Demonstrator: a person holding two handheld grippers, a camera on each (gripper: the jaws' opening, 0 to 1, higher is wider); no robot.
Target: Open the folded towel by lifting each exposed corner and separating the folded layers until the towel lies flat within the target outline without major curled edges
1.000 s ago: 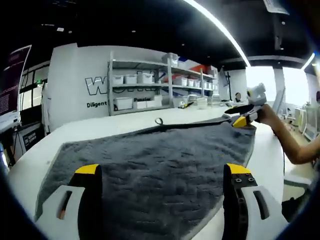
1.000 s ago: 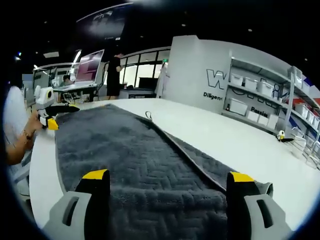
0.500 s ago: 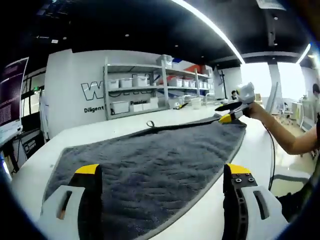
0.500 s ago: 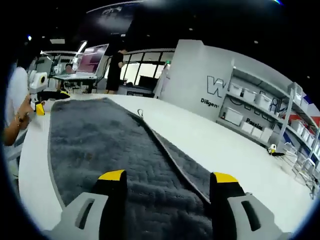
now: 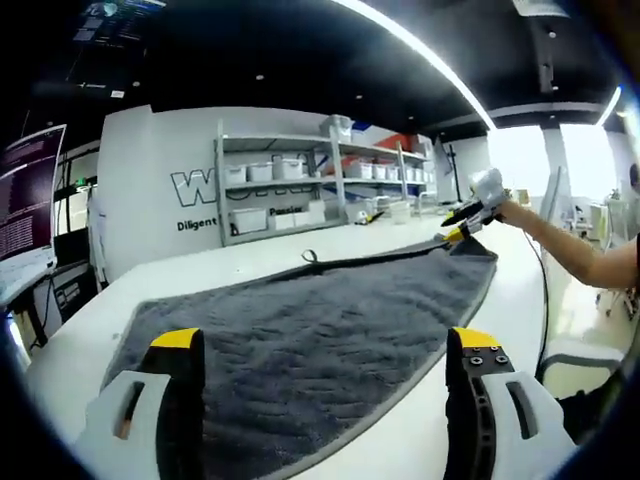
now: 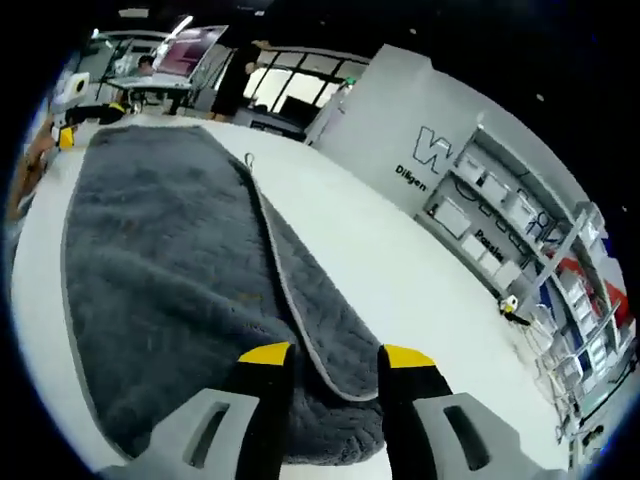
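Right gripper view: right hand-held gripper [image 6: 325,357], jaws narrowed over the grey towel's [image 6: 160,250] upper-layer corner, grasp unconfirmed; left hand-held gripper [image 5: 320,345] released above towel on counter [image 6: 420,270]; best lifted gently, peeling layer outward.

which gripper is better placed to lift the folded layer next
Probably the right gripper: its narrowed jaws sit right at the folded layer's edge of the towel. The left gripper is open wide over flat towel.
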